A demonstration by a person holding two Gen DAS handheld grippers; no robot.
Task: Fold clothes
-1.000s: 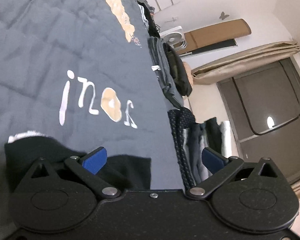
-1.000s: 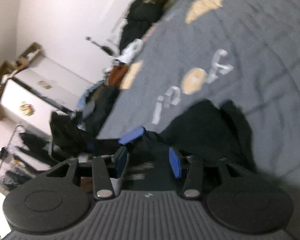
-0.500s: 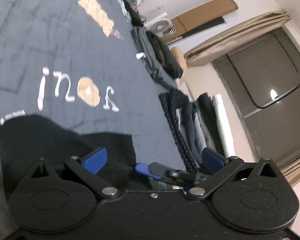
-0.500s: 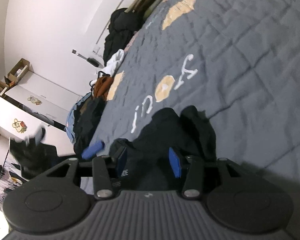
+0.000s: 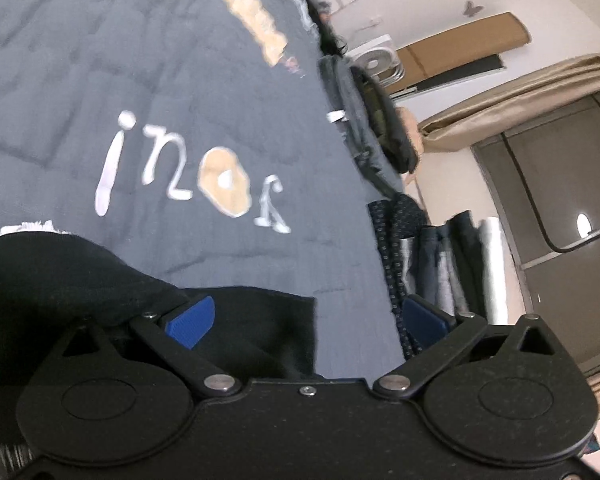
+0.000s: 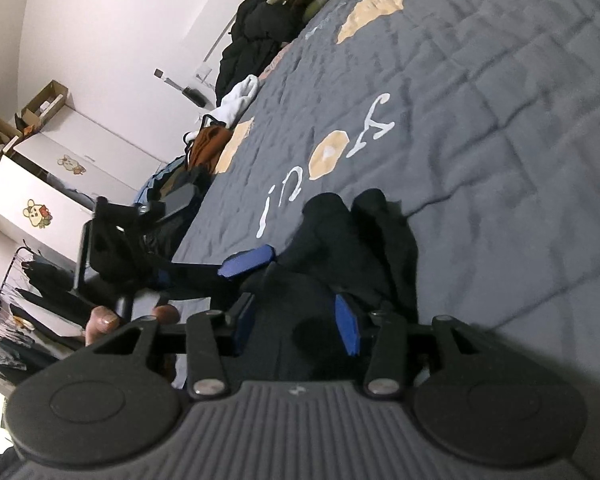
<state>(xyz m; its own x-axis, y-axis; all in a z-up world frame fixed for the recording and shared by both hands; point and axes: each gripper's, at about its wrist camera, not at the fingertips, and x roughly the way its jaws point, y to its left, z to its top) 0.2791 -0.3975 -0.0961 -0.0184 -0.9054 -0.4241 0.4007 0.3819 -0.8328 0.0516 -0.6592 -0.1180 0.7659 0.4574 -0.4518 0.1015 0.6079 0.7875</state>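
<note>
While a grey quilt (image 5: 204,80) with pale lettering covers the bed, a black garment (image 6: 360,248) lies crumpled at its near edge. Left tongs (image 5: 306,318) gape wide, empty, above it. Right tongs (image 6: 296,322) stand half-open over black cloth; whether they grip is unclear. Clothes (image 6: 260,28) are piled by a white wall.
</note>
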